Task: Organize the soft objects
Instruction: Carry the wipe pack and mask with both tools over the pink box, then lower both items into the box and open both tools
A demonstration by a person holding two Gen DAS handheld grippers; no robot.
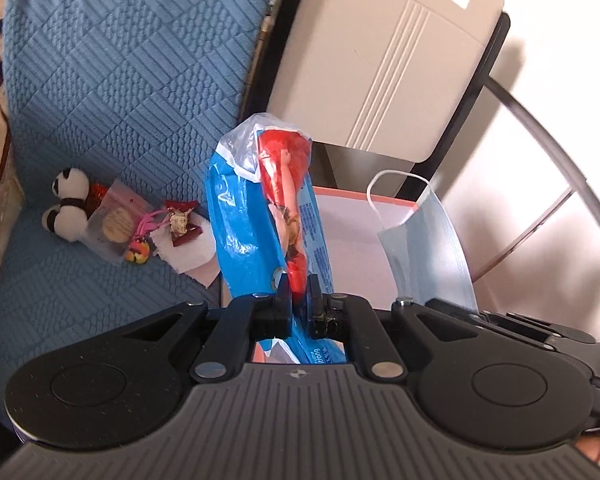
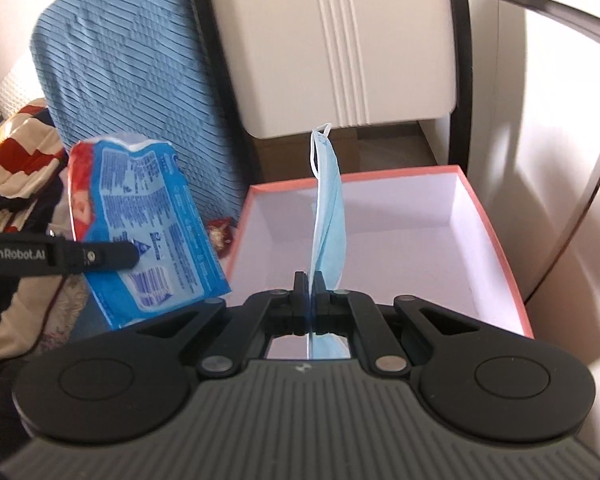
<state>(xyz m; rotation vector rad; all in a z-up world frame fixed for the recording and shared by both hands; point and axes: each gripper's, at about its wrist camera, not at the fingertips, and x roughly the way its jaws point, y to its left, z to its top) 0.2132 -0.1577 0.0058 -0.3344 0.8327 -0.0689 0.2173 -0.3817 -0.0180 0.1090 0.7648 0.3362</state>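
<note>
Blue and red crinkly plastic wipes packet [image 1: 260,216] stands clamped between the narrow fingers of the left gripper [image 1: 298,294], above the left edge of the open white box with a pink rim [image 2: 496,236]. The right gripper [image 2: 310,284] pinches a pale blue pleated face mask [image 2: 330,216] over the box's middle. A small panda plush [image 1: 66,208] lies on the blue quilted sofa [image 1: 120,80]

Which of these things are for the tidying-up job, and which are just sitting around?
For the job:
- blue packet, in the left gripper
- face mask, in the right gripper
- pink-edged box
- toy panda and the small bits beside it

Just sitting around:
- blue sofa cover
- beige chair
- striped cloth
</note>
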